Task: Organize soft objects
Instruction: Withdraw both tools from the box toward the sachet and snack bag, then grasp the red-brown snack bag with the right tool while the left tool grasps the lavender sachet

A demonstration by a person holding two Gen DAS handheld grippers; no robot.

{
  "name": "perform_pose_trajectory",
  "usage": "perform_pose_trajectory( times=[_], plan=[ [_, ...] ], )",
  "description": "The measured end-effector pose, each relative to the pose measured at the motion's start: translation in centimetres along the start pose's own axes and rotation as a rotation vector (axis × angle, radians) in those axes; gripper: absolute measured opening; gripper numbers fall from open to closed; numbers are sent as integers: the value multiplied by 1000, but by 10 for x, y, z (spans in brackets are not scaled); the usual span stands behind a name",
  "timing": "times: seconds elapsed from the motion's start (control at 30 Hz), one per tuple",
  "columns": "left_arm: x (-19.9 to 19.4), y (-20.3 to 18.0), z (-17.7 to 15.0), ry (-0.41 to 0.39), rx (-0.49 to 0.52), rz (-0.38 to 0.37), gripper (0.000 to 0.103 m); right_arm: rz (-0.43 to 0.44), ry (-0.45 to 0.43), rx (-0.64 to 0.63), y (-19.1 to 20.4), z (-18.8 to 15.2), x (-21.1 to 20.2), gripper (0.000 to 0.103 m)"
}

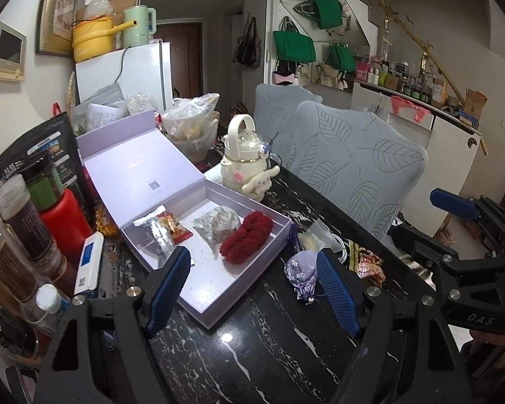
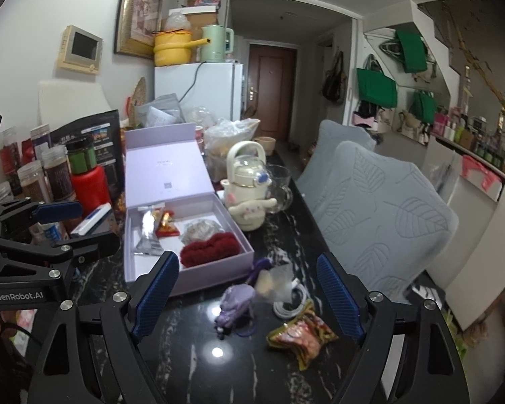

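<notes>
An open lilac box (image 1: 198,289) (image 2: 151,269) lies on the black marble table. It holds a red knitted scrunchie (image 1: 247,237) (image 2: 209,247), a crumpled white wrapper (image 1: 219,224) and foil snack packets (image 1: 158,232). A small purple sachet (image 1: 301,274) (image 2: 234,303) lies on the table right of the box. My left gripper (image 1: 252,289) is open and empty, above the box's near corner. My right gripper (image 2: 244,296) is open and empty, hovering over the sachet. Each gripper shows at the edge of the other's view.
A cream kettle-shaped bottle with a plush dog (image 1: 245,161) (image 2: 249,185) stands behind the box. A snack packet (image 2: 301,335), a white cable (image 2: 291,304) and a clear bag lie by the sachet. Jars and a red bottle (image 1: 62,222) crowd the left. Chairs with leaf covers (image 2: 380,215) stand right.
</notes>
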State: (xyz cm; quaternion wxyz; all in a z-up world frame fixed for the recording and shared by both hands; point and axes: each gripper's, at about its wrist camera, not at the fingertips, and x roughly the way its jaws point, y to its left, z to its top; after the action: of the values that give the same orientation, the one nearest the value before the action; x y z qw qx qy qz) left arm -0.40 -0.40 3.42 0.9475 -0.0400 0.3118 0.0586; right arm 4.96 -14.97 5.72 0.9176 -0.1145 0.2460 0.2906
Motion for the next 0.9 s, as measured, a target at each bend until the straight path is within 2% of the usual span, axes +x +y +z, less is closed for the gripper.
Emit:
perform_pose_trajectory(
  times=[0.3,0.9],
  plan=[
    [30,-18,-16,77,39,-37,77,-87,42,25,-18,-28,4,87],
    [67,-42,-44,152,64,-112,77,-103,164,134,-45,-78,26,87]
  ],
)
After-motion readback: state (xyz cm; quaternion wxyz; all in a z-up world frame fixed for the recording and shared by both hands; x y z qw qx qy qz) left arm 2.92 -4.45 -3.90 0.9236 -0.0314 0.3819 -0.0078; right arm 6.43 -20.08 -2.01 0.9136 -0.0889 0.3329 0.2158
